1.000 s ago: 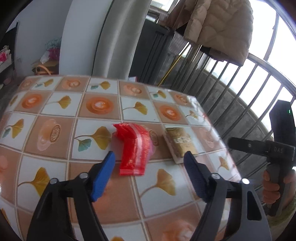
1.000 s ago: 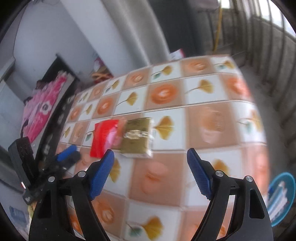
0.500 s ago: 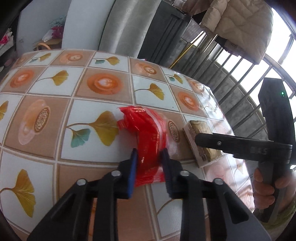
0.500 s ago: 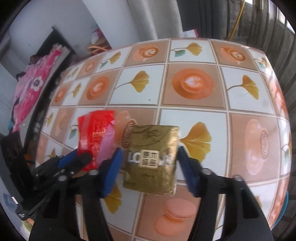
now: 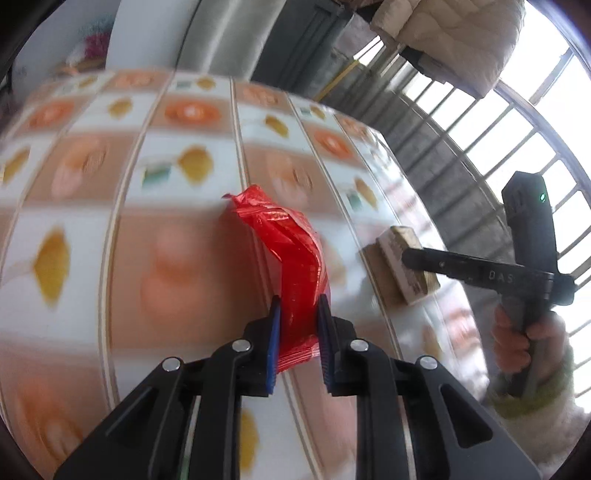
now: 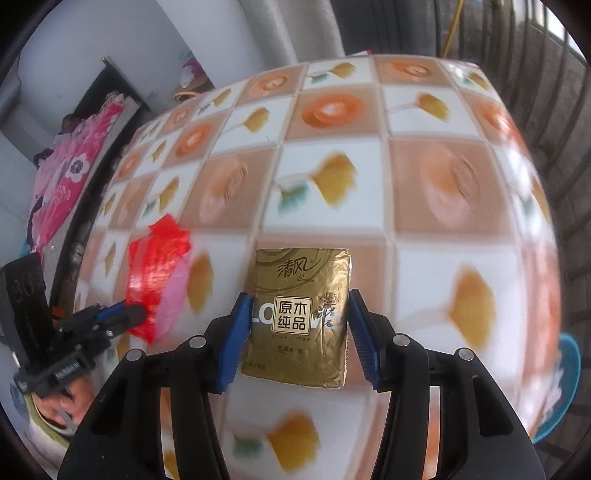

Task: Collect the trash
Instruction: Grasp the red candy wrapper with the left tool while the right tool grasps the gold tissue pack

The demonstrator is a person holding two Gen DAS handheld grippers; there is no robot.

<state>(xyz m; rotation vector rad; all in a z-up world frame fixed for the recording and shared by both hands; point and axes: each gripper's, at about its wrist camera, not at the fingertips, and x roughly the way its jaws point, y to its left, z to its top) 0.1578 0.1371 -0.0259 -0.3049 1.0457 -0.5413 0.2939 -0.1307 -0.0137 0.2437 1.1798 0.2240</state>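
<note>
A crumpled red wrapper (image 5: 291,240) stands up between the blue pads of my left gripper (image 5: 299,299), whose jaws are closing and pinch its lower end. The same red wrapper (image 6: 155,266) appears at the left of the right wrist view, held by the left gripper (image 6: 129,312). A gold tissue pack (image 6: 295,273) lies flat between the pads of my right gripper (image 6: 299,295), which press on its two long sides. In the left wrist view the gold pack (image 5: 400,269) sits at the right, partly hidden by a black finger.
The table (image 6: 424,184) has a tiled cloth with orange flowers and yellow leaves. A blue round object (image 6: 569,369) sits below its right edge. Pink floral fabric (image 6: 66,177) lies at far left. A metal railing (image 5: 480,147) and a hanging beige jacket (image 5: 461,33) stand beyond the table.
Both grippers came down and their jaws narrowed from wide apart onto the items. The red wrapper and gold pack, side by side before, are now apart; the wrapper is bent upright.
</note>
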